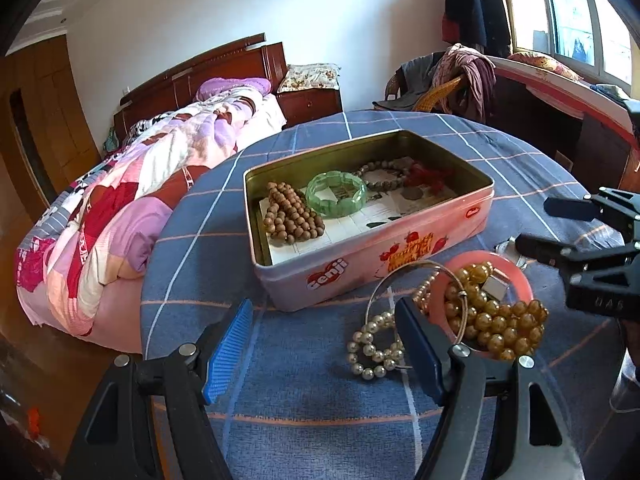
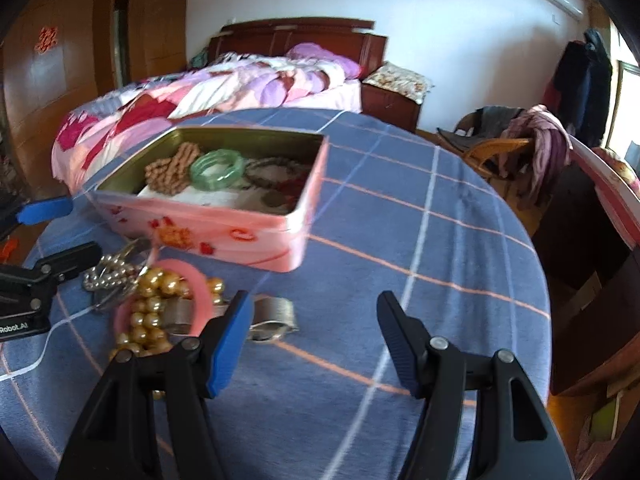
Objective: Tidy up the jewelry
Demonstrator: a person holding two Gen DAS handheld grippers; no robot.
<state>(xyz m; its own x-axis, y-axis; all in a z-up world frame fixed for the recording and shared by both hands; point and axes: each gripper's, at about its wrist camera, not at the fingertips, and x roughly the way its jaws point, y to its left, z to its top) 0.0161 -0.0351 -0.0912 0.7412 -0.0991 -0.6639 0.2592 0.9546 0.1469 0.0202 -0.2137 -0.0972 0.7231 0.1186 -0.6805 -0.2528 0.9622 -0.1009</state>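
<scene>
A pink tin box (image 1: pixel 400 258) stands open on the round table and holds a brown bead bracelet (image 1: pixel 292 214), a green bangle (image 1: pixel 336 194) and a dark bead bracelet with red cord (image 1: pixel 400 174). In front of it lie a pile of gold beads (image 1: pixel 496 320), a pink bangle (image 1: pixel 520 276), a thin wire bangle (image 1: pixel 376 296) and white pearls (image 1: pixel 374 350). My left gripper (image 1: pixel 324 320) is open, just left of the pile. My right gripper (image 2: pixel 314 308) is open and empty, to the right of the pile (image 2: pixel 156 312); it also shows at the right of the left wrist view (image 1: pixel 532 224).
The table has a blue checked cloth (image 2: pixel 400 240). A silver ring-like piece (image 2: pixel 276 312) lies by the pile. A bed with a pink quilt (image 1: pixel 120 216) is behind the table on the left. A chair with clothes (image 1: pixel 452 84) and a desk stand at the right.
</scene>
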